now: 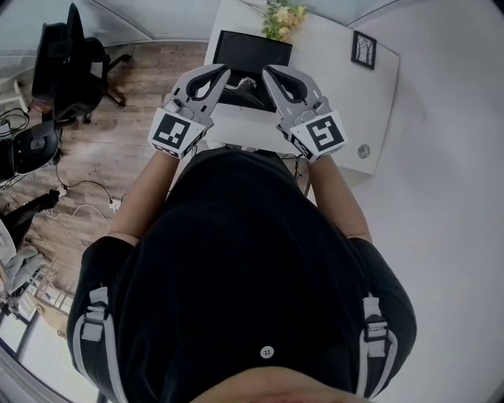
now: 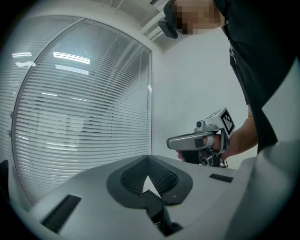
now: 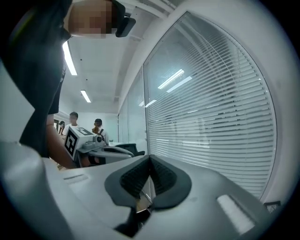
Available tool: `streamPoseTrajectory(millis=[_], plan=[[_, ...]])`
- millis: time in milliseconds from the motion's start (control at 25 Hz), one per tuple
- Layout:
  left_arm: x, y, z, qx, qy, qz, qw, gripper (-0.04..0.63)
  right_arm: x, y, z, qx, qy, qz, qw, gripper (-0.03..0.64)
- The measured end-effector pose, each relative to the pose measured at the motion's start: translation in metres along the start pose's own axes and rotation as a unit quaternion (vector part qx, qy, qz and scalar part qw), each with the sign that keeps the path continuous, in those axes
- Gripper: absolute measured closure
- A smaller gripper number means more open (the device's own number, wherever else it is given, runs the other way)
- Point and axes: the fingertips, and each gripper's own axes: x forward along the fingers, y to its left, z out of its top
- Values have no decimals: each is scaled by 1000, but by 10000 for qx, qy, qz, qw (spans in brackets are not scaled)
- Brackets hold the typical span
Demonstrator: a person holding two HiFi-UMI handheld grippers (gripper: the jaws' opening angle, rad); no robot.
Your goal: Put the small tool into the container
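First, nearest to the head camera, the person's black shirt [image 1: 252, 268] fills the lower part of the view, and both forearms reach toward 12 o'clock. The left gripper [image 1: 222, 72] and the right gripper [image 1: 268, 72] are held in the air side by side, above the near edge of the white table [image 1: 346, 102]. In each gripper view the two jaws meet at their tips and nothing is between them. A little farther, between the two grippers' tips, lies a thin dark thing that I take for the small tool [image 1: 250, 88]. It is at the near edge of the black container [image 1: 236, 46]; whether it rests on the rim or on the table I cannot tell. Its longer part seems to run about from 11 to 5 o'clock, but it is too small to tell which end is the head. Farther, at 12 o'clock, stands a plant [image 1: 283, 16], and at 1 o'clock a small frame [image 1: 364, 49].
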Motion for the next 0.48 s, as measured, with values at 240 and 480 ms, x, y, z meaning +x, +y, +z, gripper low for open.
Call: streamPoseTrajectory(millis=[240, 480], plan=[[4, -6, 10, 36, -48, -161, 9999, 588, -11, 2, 14, -100, -118, -115, 9998, 604], [5, -12, 6, 22, 18, -249, 9997, 588, -16, 1, 12, -118, -81, -202, 9997, 606]])
